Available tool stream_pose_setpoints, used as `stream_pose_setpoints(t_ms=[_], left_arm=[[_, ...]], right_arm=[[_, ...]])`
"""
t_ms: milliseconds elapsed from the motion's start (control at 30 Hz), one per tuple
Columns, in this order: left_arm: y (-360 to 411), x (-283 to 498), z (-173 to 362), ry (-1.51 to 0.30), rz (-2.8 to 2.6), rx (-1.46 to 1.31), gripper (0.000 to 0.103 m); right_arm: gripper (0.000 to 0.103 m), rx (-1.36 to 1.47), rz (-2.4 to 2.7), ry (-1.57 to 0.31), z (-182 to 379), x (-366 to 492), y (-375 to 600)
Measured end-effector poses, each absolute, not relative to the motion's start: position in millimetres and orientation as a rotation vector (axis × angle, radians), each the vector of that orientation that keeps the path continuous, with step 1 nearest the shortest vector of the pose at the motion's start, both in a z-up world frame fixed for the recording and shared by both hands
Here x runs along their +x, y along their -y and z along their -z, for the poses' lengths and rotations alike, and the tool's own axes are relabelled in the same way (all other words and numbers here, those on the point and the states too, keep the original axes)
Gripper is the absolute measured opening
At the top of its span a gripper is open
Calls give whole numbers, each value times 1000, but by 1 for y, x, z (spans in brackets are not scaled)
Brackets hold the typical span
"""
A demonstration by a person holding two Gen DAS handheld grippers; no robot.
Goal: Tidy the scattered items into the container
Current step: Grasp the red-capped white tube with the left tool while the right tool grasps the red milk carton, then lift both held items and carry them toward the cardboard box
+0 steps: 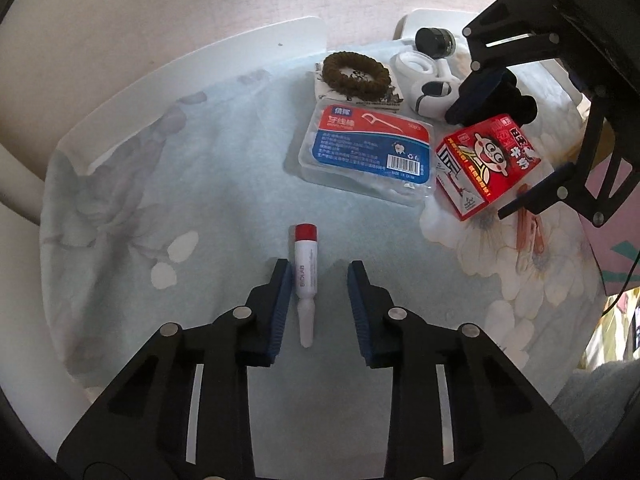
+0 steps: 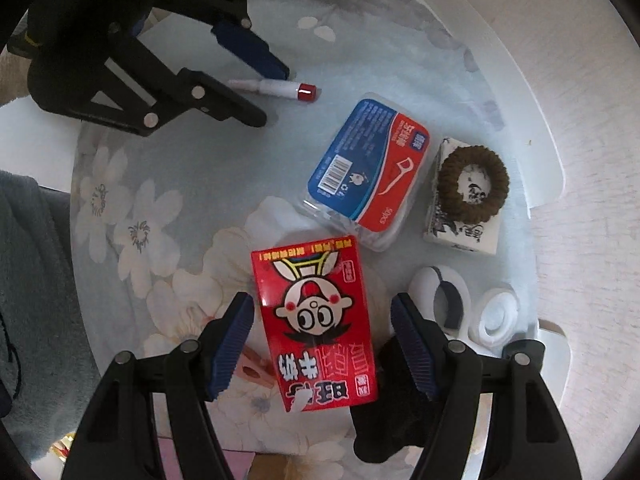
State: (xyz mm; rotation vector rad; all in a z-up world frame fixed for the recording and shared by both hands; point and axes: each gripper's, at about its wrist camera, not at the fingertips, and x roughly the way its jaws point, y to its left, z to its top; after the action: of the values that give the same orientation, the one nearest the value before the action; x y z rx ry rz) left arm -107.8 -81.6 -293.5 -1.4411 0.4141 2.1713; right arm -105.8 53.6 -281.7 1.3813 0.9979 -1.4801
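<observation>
Two grippers hover with jaws apart: the left gripper [image 1: 318, 304] straddles the red-capped tube [image 1: 306, 276], whose long axis points to 12 o'clock beside the left pad, while the right gripper [image 2: 322, 344] brackets the red carton [image 2: 316, 320]; no container is identifiable.

1. Pink clothespin [image 1: 527, 227] lay partly hidden under the red milk carton [image 1: 489, 160].
2. Black fabric item [image 2: 394, 412] was mostly covered by the right gripper's finger [image 2: 414, 354]; identity unclear.
3. Tissue pack [image 1: 390, 96] print was partly hidden by the brown hair tie [image 1: 356, 72].
</observation>
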Motion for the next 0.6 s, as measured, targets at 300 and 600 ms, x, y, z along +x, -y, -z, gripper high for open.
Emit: stream_pose_setpoints(t_ms=[300, 600], left_arm=[[84, -118, 293, -371, -2188, -1430, 10], [83, -116, 281, -363, -2203, -1413, 10]], right_arm=[[46, 1396, 1484, -965, 289, -99, -54], [46, 1396, 1543, -952, 279, -95, -60]])
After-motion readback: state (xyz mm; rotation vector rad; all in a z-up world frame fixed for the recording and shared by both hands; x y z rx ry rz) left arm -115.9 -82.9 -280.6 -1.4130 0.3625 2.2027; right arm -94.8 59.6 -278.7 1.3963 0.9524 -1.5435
